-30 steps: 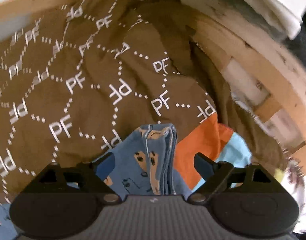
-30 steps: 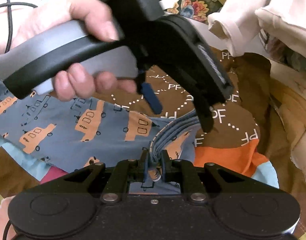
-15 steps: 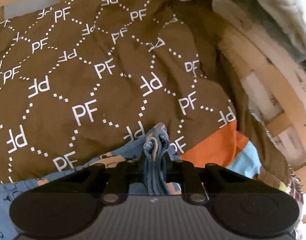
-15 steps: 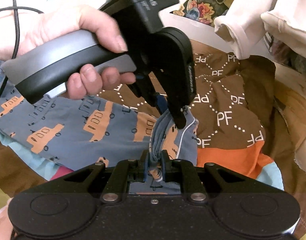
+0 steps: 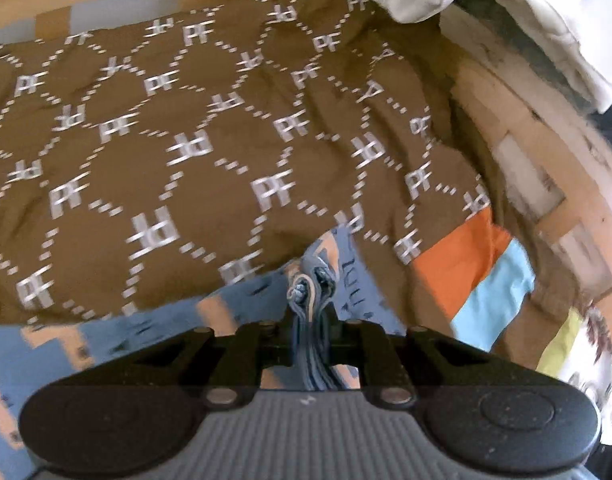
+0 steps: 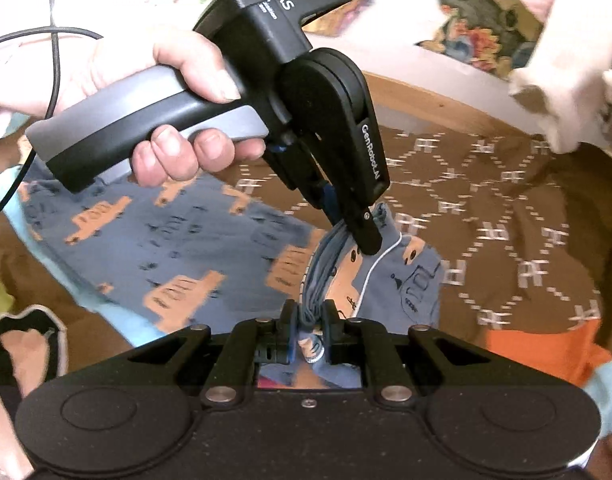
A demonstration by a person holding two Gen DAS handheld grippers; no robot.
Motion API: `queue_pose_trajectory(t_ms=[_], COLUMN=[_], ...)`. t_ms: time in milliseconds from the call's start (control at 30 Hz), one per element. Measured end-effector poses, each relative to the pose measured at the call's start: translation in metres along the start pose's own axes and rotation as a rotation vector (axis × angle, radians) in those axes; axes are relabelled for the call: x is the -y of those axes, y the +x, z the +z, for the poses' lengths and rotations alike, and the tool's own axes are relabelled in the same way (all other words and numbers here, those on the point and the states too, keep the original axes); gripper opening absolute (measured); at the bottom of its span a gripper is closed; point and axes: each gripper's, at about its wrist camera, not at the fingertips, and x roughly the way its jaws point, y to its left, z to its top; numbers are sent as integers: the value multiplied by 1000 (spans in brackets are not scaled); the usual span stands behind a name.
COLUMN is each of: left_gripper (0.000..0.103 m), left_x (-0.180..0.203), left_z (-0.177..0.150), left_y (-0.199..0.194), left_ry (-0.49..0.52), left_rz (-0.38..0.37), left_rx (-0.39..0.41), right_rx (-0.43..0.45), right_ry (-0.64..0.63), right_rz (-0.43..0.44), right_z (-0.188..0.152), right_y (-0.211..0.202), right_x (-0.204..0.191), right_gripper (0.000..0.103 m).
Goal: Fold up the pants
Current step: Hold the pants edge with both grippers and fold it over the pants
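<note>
In the left wrist view the left gripper [image 5: 310, 320] has just squeezed shut on the bunched pants [image 5: 318, 280] right at its tips, and in the right wrist view the right gripper [image 6: 308, 320] pinches them too, so folding has barely begun.

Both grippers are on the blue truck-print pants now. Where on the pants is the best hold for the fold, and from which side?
Judging by the frames, the bunched waistband end of the pants. Its gathered layers form a narrow ridge that stands up off the brown cover, so coming down from above, jaws astride, fits. The left gripper and right gripper both pinch it there, side by side.
</note>
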Motion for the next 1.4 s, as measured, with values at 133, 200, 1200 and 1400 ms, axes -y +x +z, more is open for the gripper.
queue_pose_trajectory(t_ms=[133, 200, 1200, 1400], left_gripper=[12, 12, 15, 11], left_x=[-24, -36, -89, -85], left_z=[-19, -27, -58, -62], left_y=[-16, -19, -6, -11], left_ry=[-20, -37, -211, -212], left_rz=[32, 44, -13, 8], left_rx=[-18, -23, 6, 24], right_rx=[-2, -6, -56, -41], right_ry=[-19, -36, -64, -68], right_rz=[67, 96, 120, 120], right_z=[4, 5, 0, -1], right_y=[5, 9, 37, 36], right_x=[-22, -33, -49, -49], right_gripper=[13, 13, 25, 15])
